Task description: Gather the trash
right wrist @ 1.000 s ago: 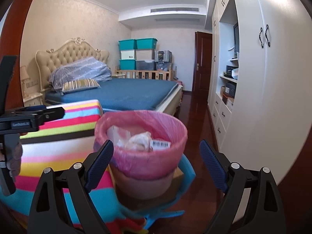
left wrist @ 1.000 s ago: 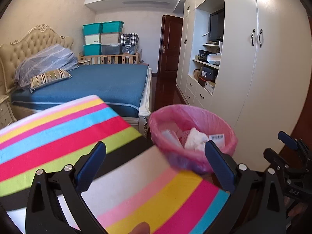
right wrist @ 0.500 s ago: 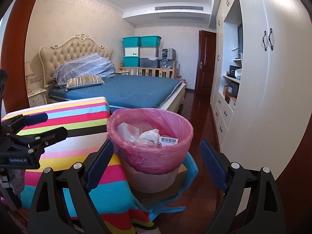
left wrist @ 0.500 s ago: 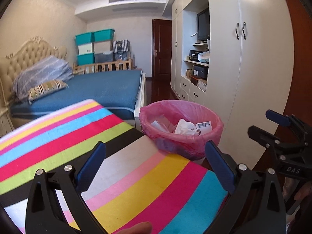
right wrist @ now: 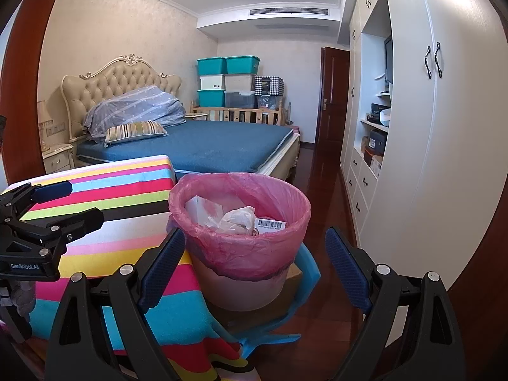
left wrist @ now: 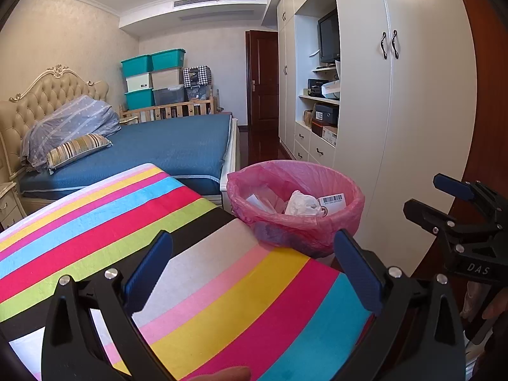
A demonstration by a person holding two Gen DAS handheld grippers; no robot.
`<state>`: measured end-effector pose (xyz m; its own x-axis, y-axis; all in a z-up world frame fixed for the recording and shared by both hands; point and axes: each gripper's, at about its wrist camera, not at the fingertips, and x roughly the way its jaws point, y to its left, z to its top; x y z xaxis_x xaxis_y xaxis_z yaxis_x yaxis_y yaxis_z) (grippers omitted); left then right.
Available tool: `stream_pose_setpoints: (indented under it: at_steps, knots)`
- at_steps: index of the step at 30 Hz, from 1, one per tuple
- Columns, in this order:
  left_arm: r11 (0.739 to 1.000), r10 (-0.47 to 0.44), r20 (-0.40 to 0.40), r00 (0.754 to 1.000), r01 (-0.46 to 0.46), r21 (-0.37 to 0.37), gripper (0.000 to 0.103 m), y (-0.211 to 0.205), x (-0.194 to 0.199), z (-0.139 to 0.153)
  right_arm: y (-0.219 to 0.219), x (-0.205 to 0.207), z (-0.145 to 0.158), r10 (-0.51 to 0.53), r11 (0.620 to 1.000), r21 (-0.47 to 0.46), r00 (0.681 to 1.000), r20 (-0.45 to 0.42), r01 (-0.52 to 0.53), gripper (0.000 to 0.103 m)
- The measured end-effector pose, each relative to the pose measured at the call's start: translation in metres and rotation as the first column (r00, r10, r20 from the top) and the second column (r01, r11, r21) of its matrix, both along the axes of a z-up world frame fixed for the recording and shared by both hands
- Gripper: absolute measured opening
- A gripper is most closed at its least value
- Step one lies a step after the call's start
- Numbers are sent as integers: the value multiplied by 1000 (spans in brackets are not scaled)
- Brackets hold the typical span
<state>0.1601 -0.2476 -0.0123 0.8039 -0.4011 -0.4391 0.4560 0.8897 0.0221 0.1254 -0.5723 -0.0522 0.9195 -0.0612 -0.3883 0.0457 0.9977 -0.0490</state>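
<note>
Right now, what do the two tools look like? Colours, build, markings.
Both match: the left tool and right tool have matte black V-shaped frames with silver screw heads and flat blue ribbed pads. Seen from the side, the left body reads "GenRobot.AI"; the right reads "DAS". No cables visible.

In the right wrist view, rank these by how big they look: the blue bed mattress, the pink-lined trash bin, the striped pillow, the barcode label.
1. Blue bed mattress.
2. Pink-lined trash bin; it is much nearer the camera, so it looks nearly as large as the mattress.
3. Striped pillow.
4. Barcode label.
</note>
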Motion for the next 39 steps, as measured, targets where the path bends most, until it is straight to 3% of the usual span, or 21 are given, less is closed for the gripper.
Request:
stream_pose_setpoints:
  at_steps: [39]
  knots:
    - [998, 20, -27, 999, -21, -54, 98, 14, 8, -5, 2, 0, -1, -5, 1000, 1, 1000, 10, 5, 84]
